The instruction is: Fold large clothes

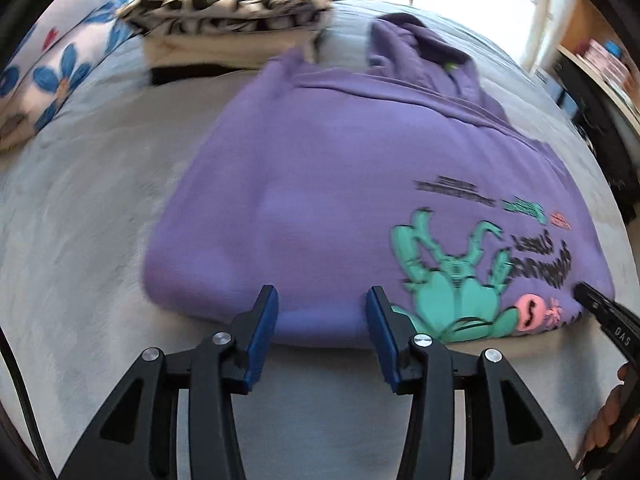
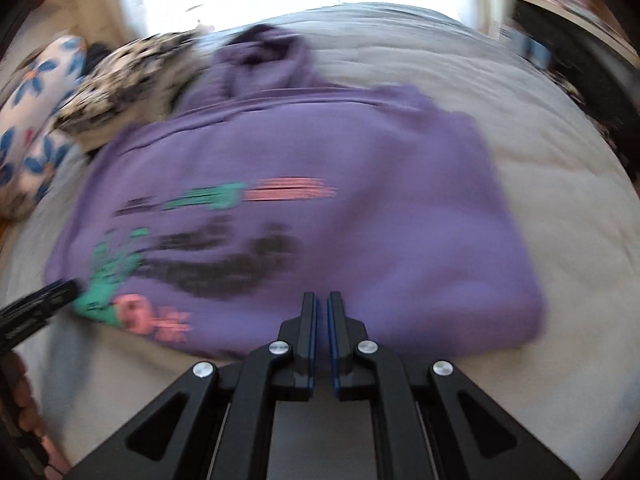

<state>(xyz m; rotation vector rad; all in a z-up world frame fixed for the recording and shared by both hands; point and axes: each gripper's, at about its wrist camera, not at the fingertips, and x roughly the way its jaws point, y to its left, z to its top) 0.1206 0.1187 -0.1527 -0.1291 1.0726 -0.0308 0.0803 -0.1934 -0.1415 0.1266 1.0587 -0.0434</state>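
A purple hoodie with a green, pink and black print lies flat on the grey bed, sleeves folded in, hood at the far end. It also shows in the right wrist view, blurred. My left gripper is open at the hoodie's near hem, left of the print. My right gripper has its fingers almost together over the near hem; whether cloth is pinched between them is not clear. The right gripper's tip also shows at the hem's right corner in the left wrist view.
A stack of folded clothes topped with a black-and-white patterned piece lies at the far left of the bed. A white pillow with blue flowers is further left. Dark furniture and shelves stand on the right. Grey bedcover surrounds the hoodie.
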